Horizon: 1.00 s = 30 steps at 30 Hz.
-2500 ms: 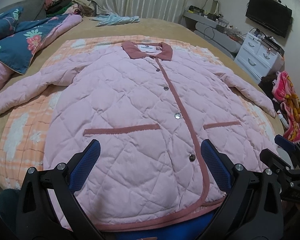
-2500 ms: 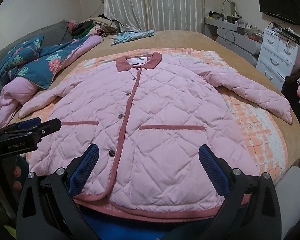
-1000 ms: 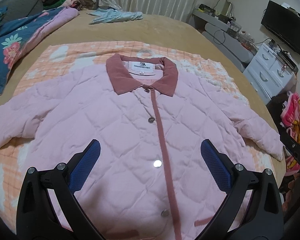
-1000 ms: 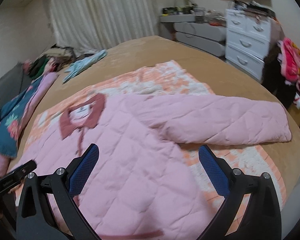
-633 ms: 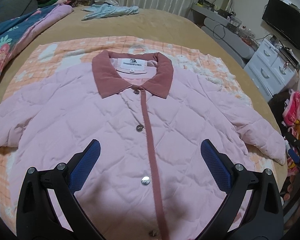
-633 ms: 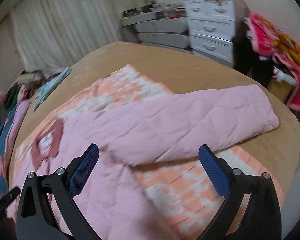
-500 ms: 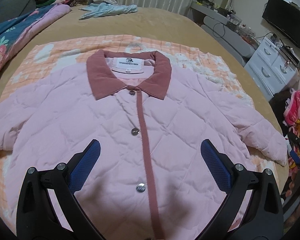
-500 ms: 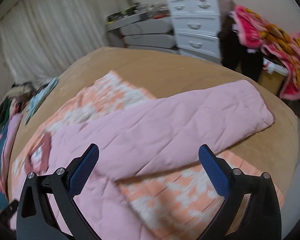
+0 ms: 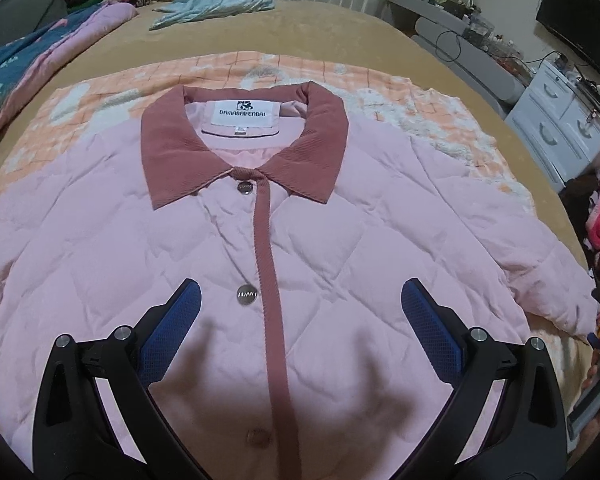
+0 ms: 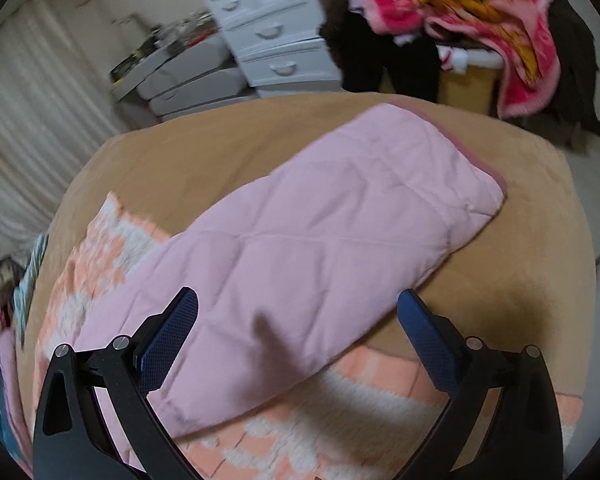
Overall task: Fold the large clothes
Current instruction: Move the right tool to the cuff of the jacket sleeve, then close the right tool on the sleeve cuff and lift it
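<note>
A pink quilted jacket (image 9: pixel 340 240) with a dusty-red collar (image 9: pixel 172 148) and button placket lies flat, front up and buttoned, on an orange-and-white blanket (image 9: pixel 100 92) on the bed. My left gripper (image 9: pixel 300 316) is open and empty, hovering over the chest just below the collar. My right gripper (image 10: pixel 298 326) is open and empty, hovering over the jacket's right sleeve (image 10: pixel 340 220), which stretches out to its cuff (image 10: pixel 484 176) near the bed's edge. The right sleeve also shows in the left wrist view (image 9: pixel 540 280).
The bed has a tan cover (image 10: pixel 204 144). White drawers (image 10: pixel 276 40) and a pink-and-yellow blanket (image 10: pixel 480 12) stand beyond the bed's right edge. A floral quilt (image 9: pixel 16 68), a clothes pile and a light blue garment (image 9: pixel 212 4) lie at the far left.
My left gripper has moved up the jacket from the hem toward the collar. My right gripper has swung right, from the hem to above the right sleeve. Both stayed open.
</note>
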### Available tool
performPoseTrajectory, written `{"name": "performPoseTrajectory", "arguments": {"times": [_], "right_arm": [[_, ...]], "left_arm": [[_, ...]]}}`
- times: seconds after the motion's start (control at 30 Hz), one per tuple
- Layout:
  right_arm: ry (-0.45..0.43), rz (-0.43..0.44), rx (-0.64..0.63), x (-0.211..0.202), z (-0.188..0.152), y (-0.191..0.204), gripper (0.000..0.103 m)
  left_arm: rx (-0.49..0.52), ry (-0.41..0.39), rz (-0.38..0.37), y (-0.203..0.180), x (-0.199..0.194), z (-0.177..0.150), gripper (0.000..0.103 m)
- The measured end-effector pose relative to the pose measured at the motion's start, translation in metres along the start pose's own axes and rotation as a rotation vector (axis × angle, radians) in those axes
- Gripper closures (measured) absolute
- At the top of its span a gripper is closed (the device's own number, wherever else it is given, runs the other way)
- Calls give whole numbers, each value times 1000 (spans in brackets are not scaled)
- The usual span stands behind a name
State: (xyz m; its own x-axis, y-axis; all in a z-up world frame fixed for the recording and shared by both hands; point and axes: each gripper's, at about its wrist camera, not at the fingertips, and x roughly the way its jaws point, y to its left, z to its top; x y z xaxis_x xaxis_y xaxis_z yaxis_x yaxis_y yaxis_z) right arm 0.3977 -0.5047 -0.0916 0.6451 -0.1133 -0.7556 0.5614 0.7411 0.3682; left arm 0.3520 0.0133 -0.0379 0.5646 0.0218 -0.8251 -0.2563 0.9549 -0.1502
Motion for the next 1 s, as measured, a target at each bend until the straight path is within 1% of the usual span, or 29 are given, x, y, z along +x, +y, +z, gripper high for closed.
{"name": "performPoseTrajectory", "arguments": {"times": [0.17, 0.37, 0.4, 0.53, 0.6, 0.67, 0.7, 0.77, 0.83, 1.0], "right_arm": [[17, -17, 61, 18, 9, -19, 4], [63, -2, 156, 45, 15, -41, 4], [64, 7, 173, 50, 17, -46, 4], [21, 31, 171, 54, 24, -48, 5], [-9, 51, 173, 55, 27, -54, 16], [-33, 89, 180, 52, 30, -59, 53], [-39, 132, 187, 51, 32, -62, 58], [-70, 167, 169, 42, 35, -62, 74], [-124, 196, 110, 29, 39, -51, 79], [-259, 283, -56, -16, 45, -15, 82]], "left_arm": [[4, -4, 0, -2, 12, 6, 9], [-8, -4, 4, -2, 23, 15, 9], [-9, -5, 3, -2, 23, 16, 9], [-13, -10, -1, 0, 22, 18, 9], [-12, -14, -3, 2, 20, 18, 9], [-12, -25, -5, 5, 17, 19, 9], [-12, -31, -8, 6, 15, 21, 9], [-15, -41, -13, 9, 11, 22, 9], [-14, -46, -18, 11, 7, 23, 9], [-20, -58, -26, 18, -6, 25, 9]]}}
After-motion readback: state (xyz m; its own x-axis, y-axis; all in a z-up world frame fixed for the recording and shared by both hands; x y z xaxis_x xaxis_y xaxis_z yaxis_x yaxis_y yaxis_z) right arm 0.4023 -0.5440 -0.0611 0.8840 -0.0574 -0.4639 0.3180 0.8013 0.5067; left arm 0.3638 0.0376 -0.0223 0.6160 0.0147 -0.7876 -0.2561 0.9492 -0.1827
